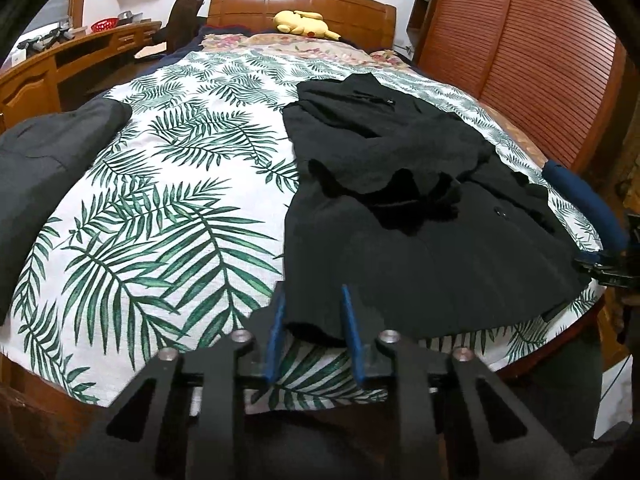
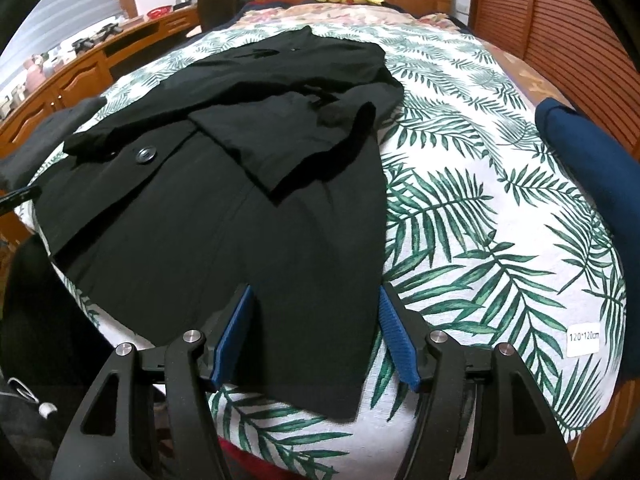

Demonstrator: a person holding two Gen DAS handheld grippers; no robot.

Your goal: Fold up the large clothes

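The black coat [image 2: 224,216] is lying spread on the leaf-print bedspread [image 2: 480,208], its hem at the near edge of the bed and its upper part, sleeves folded inward, reaching toward the wooden headboard [image 1: 300,4]. The left gripper [image 1: 312,320] is sitting at the hem's left corner with its blue pads straddling the cloth edge; the jaws are narrowed around the fabric, though a gap is showing and it is not clear that they are pinching yet. The right gripper [image 2: 316,320] is hovering over the hem's right corner with jaws standing wide and nothing clamped. The step in hand seems to be taking both hem corners to fold the coat upward. Doing it well likely means the right jaws coming down over the corner so both layers are caught, both grips matching in depth, and the hem rising evenly so the tucked sleeves are not dragged out. A grey garment [image 1: 48,168] and a navy garment [image 2: 592,200] are lying at the sides.
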